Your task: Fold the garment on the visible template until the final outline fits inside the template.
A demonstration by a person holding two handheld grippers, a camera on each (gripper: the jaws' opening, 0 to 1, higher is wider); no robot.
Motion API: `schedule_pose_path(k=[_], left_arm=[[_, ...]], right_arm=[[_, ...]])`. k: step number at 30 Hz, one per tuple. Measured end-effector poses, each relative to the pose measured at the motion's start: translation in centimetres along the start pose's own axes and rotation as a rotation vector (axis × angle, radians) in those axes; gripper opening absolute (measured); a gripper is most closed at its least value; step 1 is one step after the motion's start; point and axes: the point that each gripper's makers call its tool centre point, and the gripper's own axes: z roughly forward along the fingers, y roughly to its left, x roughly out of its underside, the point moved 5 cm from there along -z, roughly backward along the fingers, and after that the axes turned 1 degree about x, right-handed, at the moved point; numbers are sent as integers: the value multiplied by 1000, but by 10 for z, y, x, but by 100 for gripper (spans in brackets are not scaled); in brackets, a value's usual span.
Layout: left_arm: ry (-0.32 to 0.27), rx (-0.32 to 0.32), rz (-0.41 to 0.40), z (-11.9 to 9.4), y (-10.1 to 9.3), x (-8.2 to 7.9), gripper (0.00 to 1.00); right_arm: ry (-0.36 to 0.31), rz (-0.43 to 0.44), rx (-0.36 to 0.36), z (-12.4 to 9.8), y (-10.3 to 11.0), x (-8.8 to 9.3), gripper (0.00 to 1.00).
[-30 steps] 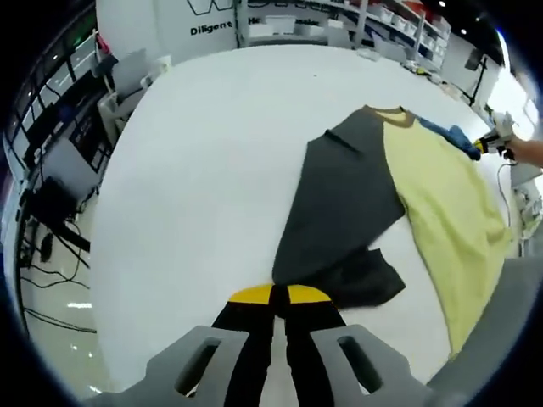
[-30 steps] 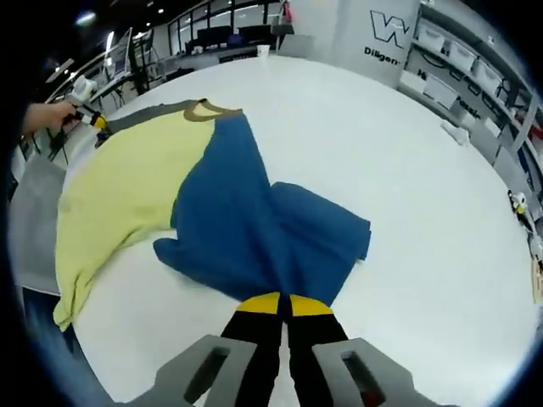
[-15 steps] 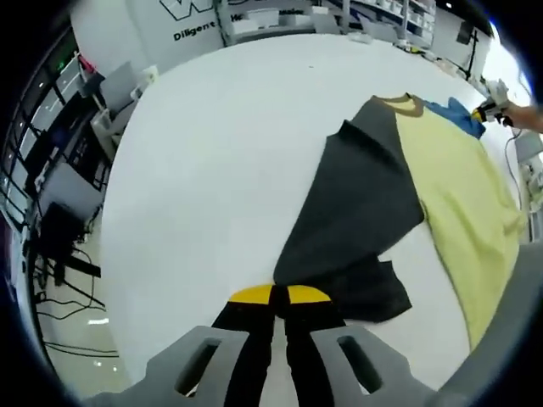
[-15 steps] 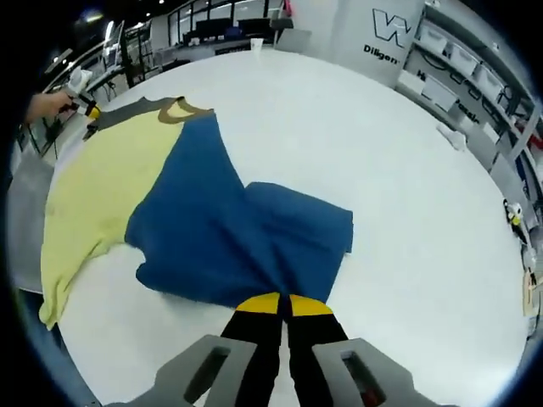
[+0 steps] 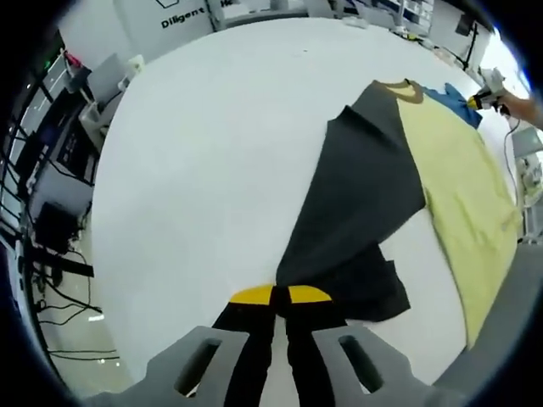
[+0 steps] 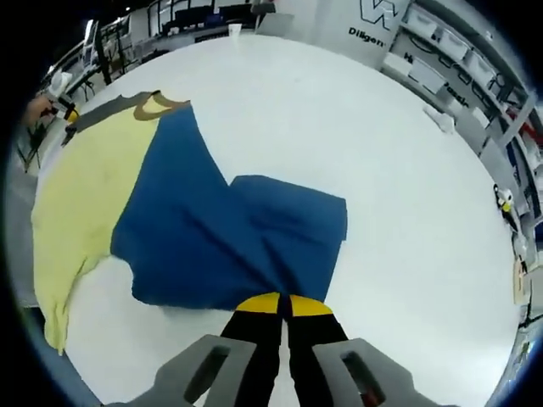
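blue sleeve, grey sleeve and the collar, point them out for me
blue sleeve (image 6: 254, 246), right gripper view, on the flat cloth at its middle.
grey sleeve (image 5: 361, 212), left gripper view, on the broad dark panel.
collar (image 5: 400, 89), left gripper view, on the tan neckband.

A broad white worktop (image 5: 204, 161) spreads across both views, matte and evenly lit. Beyond its far edge in the right gripper view stands a white wall panel (image 6: 373, 19) with dark lettering, and beside it run shelves (image 6: 462, 72) stacked with pale bins. In the left gripper view, the same lettered wall (image 5: 174, 13) rises at the top, while desks with monitors (image 5: 72, 136) and loose black cables (image 5: 55, 288) on a glossy pale floor (image 5: 68, 335) fill the left side. Bright daylight glares at the upper right (image 5: 509, 64).
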Motion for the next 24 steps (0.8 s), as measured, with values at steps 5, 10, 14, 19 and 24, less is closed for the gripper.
schedule_pose_path(k=[5, 10, 14, 19, 24], left_arm=[[-28, -48, 31, -15, 8, -14, 17], [-120, -44, 47, -20, 2, -52, 18], [-164, -68, 94, -17, -8, -86, 21], [-229, 39, 152, -3, -49, -130, 22], [-170, 143, 225, 34, -90, -151, 28]], right_arm=[[-16, 2, 51, -13, 4, -17, 0], [-100, -31, 58, -22, 18, -48, 10], [-208, -29, -15, -17, 37, -84, 18], [-244, -41, -140, 2, 68, -108, 25], [-226, -80, -173, 25, 87, -118, 31]])
